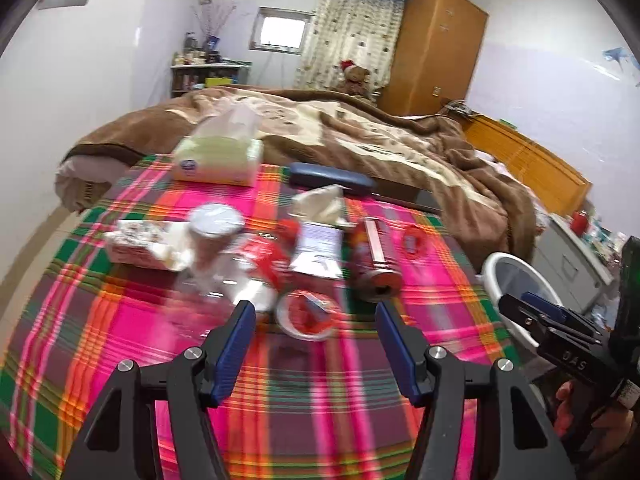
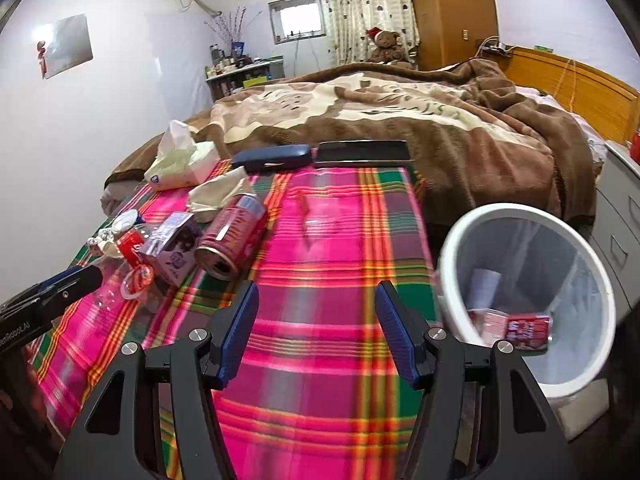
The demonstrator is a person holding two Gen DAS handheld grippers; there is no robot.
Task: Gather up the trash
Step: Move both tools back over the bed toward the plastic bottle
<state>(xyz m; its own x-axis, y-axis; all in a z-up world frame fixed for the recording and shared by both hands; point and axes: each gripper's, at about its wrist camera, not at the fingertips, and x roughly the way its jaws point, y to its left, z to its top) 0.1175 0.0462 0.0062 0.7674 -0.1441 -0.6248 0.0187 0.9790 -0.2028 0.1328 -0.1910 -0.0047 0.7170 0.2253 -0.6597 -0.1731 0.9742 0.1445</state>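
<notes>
White walls [image 2: 120, 128], small bright window [image 2: 300, 20], patterned curtain [image 2: 360, 8], wooden wardrobe [image 1: 436, 48], blanket-covered bed [image 2: 400, 120]

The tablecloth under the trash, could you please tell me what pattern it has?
The tablecloth is a bright plaid of pink, green and orange stripes, clearest in the right wrist view.

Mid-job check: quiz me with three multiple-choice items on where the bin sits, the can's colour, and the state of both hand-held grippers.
1. The white trash bin stands: A) on the bed B) off the table's right edge C) behind the tissue box
2. The lying can is: A) red B) blue C) green
3. The left hand-held gripper and right hand-held gripper are: A) both shut B) one holding trash C) both open, empty

Answers: B, it sits beside the plaid tablecloth; A, red body; C, fingers apart, nothing between.
</notes>
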